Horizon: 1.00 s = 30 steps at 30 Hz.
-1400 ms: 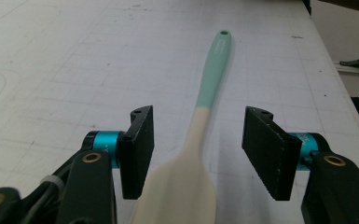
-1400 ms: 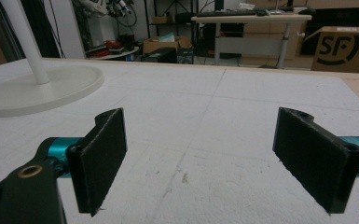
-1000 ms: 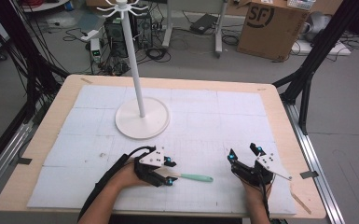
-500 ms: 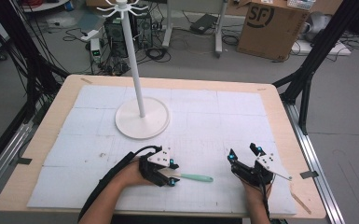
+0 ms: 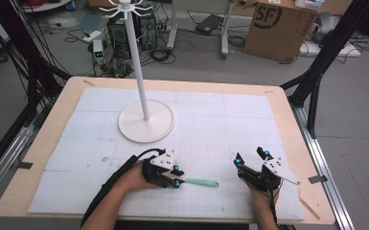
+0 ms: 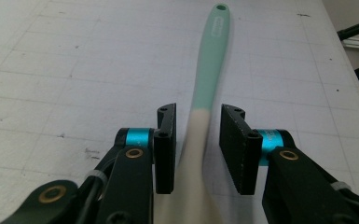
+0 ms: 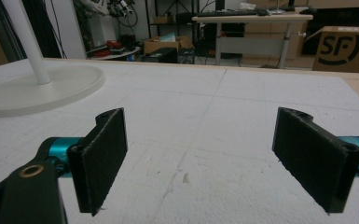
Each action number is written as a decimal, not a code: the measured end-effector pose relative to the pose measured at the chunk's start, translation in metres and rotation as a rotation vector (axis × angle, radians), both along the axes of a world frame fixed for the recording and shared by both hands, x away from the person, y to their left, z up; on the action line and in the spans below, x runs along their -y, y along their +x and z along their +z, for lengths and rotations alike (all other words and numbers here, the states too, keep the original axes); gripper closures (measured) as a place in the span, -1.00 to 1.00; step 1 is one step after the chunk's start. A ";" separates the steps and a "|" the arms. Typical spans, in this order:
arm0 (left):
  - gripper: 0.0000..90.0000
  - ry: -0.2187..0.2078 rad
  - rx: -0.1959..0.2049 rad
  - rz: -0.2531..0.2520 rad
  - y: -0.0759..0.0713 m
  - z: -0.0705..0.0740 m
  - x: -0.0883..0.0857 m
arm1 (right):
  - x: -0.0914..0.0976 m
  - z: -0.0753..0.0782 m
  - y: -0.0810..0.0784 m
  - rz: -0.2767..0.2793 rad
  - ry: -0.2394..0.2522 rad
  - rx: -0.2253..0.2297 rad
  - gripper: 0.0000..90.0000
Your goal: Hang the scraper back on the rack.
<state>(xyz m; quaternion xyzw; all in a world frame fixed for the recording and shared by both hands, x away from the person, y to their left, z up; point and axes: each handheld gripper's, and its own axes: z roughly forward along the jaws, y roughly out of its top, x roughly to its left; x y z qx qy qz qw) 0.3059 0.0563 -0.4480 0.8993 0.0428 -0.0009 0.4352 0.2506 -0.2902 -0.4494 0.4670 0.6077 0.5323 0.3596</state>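
Observation:
A spatula [image 5: 201,182] with a mint-green handle and a cream head end lies flat on the white mat near the table's front, handle pointing right. My left gripper [image 5: 176,178] is at its left end. In the left gripper view the spatula [image 6: 210,60] runs between the jaws of my left gripper [image 6: 198,116]. The jaws straddle its cream neck with small gaps on both sides. My right gripper [image 5: 250,157] rests at the front right, well apart from the spatula. In the right gripper view my right gripper [image 7: 200,140] stands wide open with only mat between its pads.
A white hook stand [image 5: 146,122] with a round base and tall pole stands left of the mat's centre; its base [image 7: 37,91] appears at far left in the right gripper view. The wooden table edge [image 5: 311,172] lies just right of the right gripper.
My left gripper has slid a little to the right along the mat, so its jaws now straddle the spatula's left end. The right gripper has not moved.

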 end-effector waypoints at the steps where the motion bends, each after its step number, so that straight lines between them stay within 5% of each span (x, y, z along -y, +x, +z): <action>1: 0.48 -0.001 0.001 -0.001 0.000 0.000 0.000 | 0.000 0.000 0.000 -0.001 0.000 -0.001 -0.62; 30: 0.74 0.001 0.005 -0.017 0.000 -0.001 0.000 | 0.000 0.000 0.000 -0.002 0.002 -0.001 -0.61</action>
